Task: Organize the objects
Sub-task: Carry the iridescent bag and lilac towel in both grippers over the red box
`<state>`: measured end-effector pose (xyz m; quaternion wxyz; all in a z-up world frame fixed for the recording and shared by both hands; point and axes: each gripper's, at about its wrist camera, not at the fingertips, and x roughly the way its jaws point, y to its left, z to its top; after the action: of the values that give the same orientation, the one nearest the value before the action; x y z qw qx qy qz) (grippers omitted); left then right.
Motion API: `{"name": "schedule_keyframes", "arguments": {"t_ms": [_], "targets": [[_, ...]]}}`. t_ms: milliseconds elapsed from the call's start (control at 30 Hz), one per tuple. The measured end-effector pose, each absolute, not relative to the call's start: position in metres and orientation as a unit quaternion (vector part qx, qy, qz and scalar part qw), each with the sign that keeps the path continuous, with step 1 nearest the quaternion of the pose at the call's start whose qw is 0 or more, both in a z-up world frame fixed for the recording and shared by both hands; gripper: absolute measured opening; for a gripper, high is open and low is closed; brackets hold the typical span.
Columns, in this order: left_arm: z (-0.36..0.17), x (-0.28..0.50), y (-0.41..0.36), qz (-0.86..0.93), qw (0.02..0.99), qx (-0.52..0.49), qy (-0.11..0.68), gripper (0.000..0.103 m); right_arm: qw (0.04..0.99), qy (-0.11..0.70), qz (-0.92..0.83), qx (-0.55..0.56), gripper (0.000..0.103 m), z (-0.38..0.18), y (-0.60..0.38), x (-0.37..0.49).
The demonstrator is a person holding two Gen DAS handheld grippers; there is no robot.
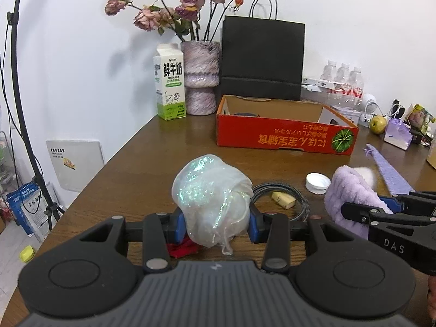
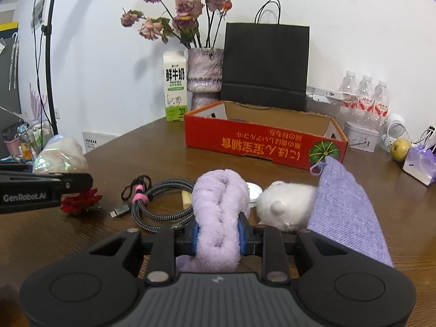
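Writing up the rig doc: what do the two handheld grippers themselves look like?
Both match. The left gripper and right gripper have matte black plastic bodies, two round black discs at the rear, a grey ribbed centre plate, silver rivets on the black linkage bars and blue pads on the fingers. Seen side-on, the right one reads "DAS" and the left "GenRobot.AI" in pale letters. No cables or sleeves show.

Your left wrist camera sits low over the wooden table point(image 1: 141, 163), facing the back wall. Your right wrist camera looks the same way from just to its right. Both share the red cardboard box point(image 1: 283, 136) point(image 2: 261, 144), milk carton point(image 1: 170, 81) and black paper bag point(image 2: 265, 68).
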<state>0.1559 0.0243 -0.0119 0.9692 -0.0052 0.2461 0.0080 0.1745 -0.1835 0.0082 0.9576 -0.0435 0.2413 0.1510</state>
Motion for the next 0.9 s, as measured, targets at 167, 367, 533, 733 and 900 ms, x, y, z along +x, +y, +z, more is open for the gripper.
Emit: {"name": "schedule_keyframes", "arguments": {"t_ms": [167, 367, 533, 733, 900], "targets": [[-0.004, 0.157, 0.015, 0.005, 0.97, -0.003, 0.243, 0.043, 0.961, 0.229, 0.152, -0.038, 0.025, 0.018, -0.191, 0.17], [0.005, 0.158, 0.005, 0.0, 0.971, -0.001, 0.239, 0.043, 0.964, 0.218, 0.152, -0.034, 0.025, 0.03, -0.199, 0.169], [0.012, 0.164, -0.002, -0.005, 0.971, -0.001, 0.239, 0.043, 0.965, 0.21, 0.152, -0.032, 0.025, 0.039, -0.204, 0.17], [0.018, 0.174, -0.009, -0.01, 0.97, 0.0, 0.242, 0.043, 0.966, 0.206, 0.152, -0.031, 0.025, 0.046, -0.207, 0.176], [0.024, 0.185, -0.014, -0.015, 0.97, 0.002, 0.242, 0.043, 0.966, 0.204, 0.153, -0.032, 0.025, 0.051, -0.207, 0.183]]}}
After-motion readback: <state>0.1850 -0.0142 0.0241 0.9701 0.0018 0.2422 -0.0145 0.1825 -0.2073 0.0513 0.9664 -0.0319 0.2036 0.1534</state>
